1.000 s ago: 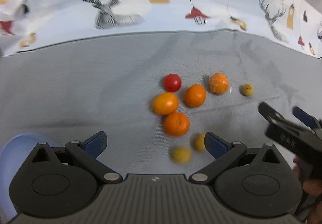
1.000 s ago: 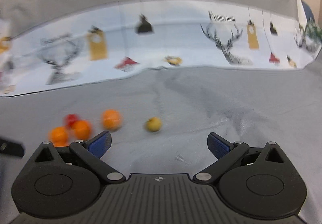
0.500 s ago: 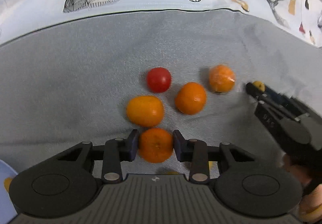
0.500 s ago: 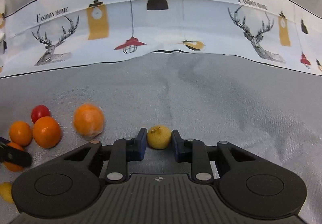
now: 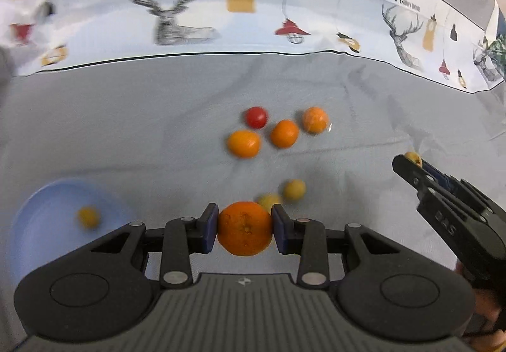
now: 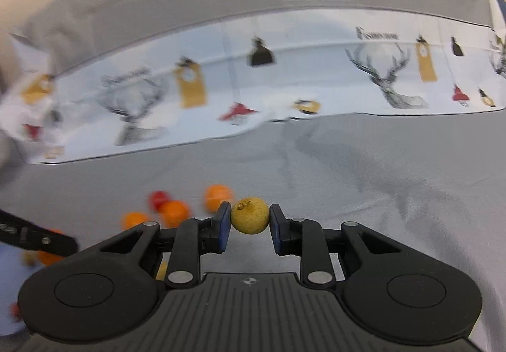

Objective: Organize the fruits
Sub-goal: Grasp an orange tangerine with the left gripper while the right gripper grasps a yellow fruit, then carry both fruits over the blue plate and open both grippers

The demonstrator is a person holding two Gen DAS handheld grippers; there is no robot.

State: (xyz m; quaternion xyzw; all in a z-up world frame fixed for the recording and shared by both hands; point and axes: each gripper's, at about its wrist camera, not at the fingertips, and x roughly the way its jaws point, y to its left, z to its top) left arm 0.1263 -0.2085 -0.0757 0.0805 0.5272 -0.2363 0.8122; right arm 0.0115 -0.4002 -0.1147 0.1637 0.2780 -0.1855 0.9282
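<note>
Left gripper (image 5: 245, 227) clenched on orange (image 5: 244, 228), pads pressing both sides, fruit raised above grey cloth (image 5: 126, 118). Right gripper (image 6: 249, 219) clenched on small yellow fruit (image 6: 250, 215), likewise clear of cloth. Blue plate (image 5: 34, 219) at lower left of left view, one yellow fruit (image 5: 88, 216) inside. Two yellow fruits (image 5: 294, 190) on cloth just beyond held orange. Farther: three oranges (image 5: 244, 143) and red tomato (image 5: 256, 117) clustered. Printed deer backdrop (image 5: 177, 17) behind.
</note>
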